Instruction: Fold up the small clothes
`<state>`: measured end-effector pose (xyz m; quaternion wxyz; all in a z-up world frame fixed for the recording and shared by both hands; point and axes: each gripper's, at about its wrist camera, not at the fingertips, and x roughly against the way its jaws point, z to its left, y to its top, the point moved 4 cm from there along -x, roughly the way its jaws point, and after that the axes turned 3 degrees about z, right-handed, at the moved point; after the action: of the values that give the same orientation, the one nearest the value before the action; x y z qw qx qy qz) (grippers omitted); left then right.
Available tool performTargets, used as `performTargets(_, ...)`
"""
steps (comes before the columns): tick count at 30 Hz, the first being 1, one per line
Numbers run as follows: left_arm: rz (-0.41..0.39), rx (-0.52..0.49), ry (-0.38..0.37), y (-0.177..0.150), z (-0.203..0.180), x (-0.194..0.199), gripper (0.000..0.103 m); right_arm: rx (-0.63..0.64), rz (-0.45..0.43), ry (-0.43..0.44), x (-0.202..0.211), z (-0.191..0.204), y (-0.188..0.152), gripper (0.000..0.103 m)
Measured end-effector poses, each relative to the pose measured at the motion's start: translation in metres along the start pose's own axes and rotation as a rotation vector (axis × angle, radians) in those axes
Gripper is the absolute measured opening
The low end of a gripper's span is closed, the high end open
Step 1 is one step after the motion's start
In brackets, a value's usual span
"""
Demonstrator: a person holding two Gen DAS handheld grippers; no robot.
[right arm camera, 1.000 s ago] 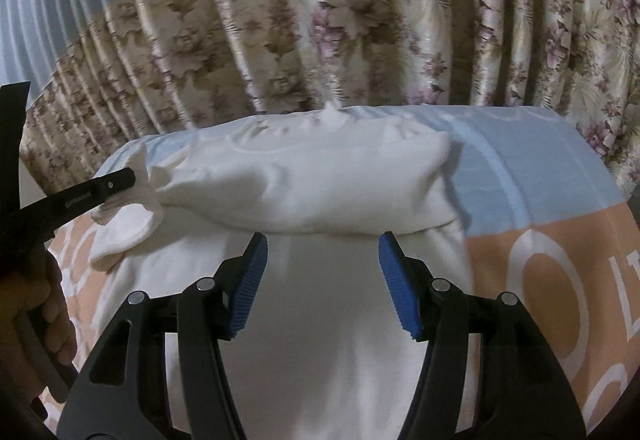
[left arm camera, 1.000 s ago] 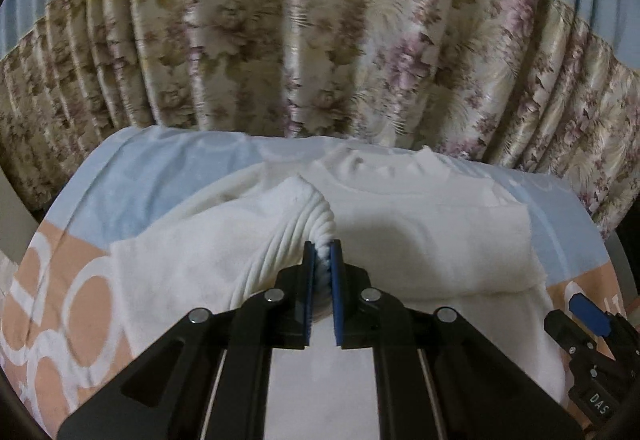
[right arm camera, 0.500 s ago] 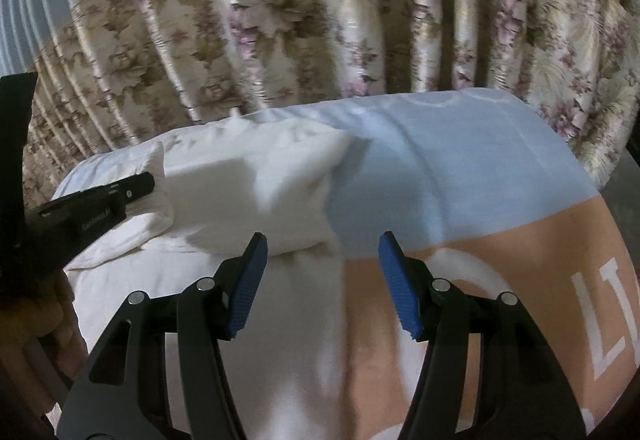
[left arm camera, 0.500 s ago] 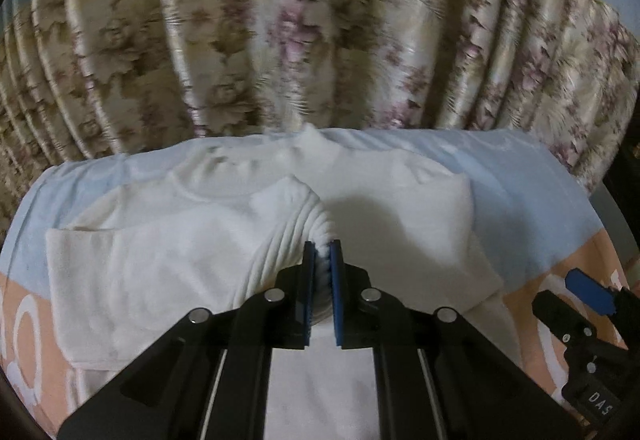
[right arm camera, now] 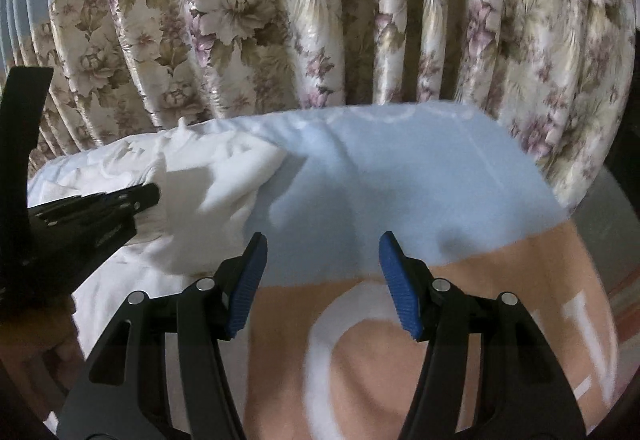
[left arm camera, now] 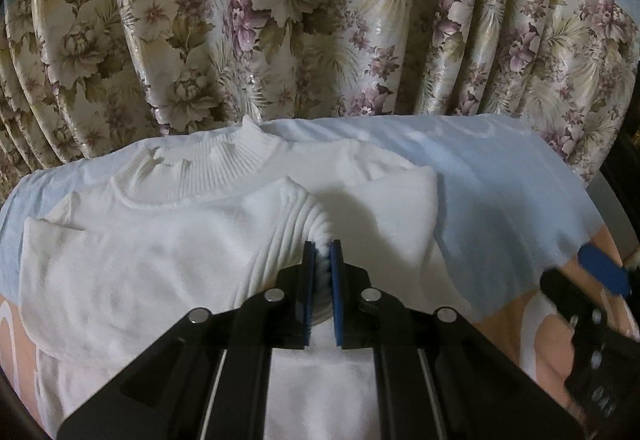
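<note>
The white sweater (left arm camera: pixel 132 264) lies flat on the bed (left arm camera: pixel 500 180), collar toward twelve o'clock. The left gripper (left arm camera: pixel 321 252) pinches its sleeve cuff (left arm camera: pixel 292 224); the right gripper (right arm camera: pixel 322 272) hangs spread, holding nothing.

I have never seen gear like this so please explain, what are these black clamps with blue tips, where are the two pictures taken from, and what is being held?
A person holds a hand tool in each hand, each carrying a wide-angle camera that looks along its jaws. One picture comes from the left gripper, the other from the right gripper. A white sweater lies on a blue and orange blanket, with a flowered curtain behind. The left jaws are shut on the ribbed cuff of a sleeve, over the sweater's body. The right jaws stand open, empty, above the blanket.
</note>
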<state>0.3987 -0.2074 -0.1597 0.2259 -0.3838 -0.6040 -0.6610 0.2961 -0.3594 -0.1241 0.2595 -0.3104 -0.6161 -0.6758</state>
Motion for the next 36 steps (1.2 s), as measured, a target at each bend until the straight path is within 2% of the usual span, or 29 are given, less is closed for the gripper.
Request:
performTargets(12, 0.005, 0.081, 0.016, -0.002, -0.011, -0.003, 0.008, 0.067, -0.03, -0.027, -0.023, -0.016, 0.028, 0.059)
performTargets(17, -0.037, 0.014, 0.005, 0.004, -0.038, 0.005, 0.008, 0.059, -0.019, -0.024, -0.025, -0.02, 0.026, 0.059)
performTargets(19, -0.023, 0.012, 0.018, 0.004, -0.042, 0.001, 0.014, 0.054, -0.015, -0.026, -0.025, -0.022, 0.024, 0.059)
performTargets(20, -0.003, 0.018, 0.021, 0.003, -0.041, -0.004, 0.031, 0.053, -0.011, -0.026, -0.025, -0.022, 0.024, 0.059)
performTargets(21, 0.025, 0.029, 0.022, 0.0, -0.039, -0.009, 0.056, 0.05, -0.008, -0.026, -0.025, -0.023, 0.023, 0.059)
performTargets(23, 0.029, 0.052, 0.008, -0.002, -0.032, -0.008, 0.068, 0.045, -0.006, -0.033, -0.023, -0.025, 0.022, 0.061)
performTargets(27, -0.024, 0.078, -0.018, 0.002, -0.015, 0.018, 0.083, 0.03, -0.01, -0.039, -0.017, -0.026, 0.021, 0.064)
performTargets(32, -0.061, 0.09, 0.034, -0.003, 0.028, 0.047, 0.084, 0.02, -0.011, -0.038, -0.007, -0.017, 0.02, 0.064)
performTargets(36, -0.058, 0.118, 0.085, -0.017, 0.069, 0.055, 0.084, 0.012, -0.018, -0.004, 0.002, 0.0, 0.02, 0.066)
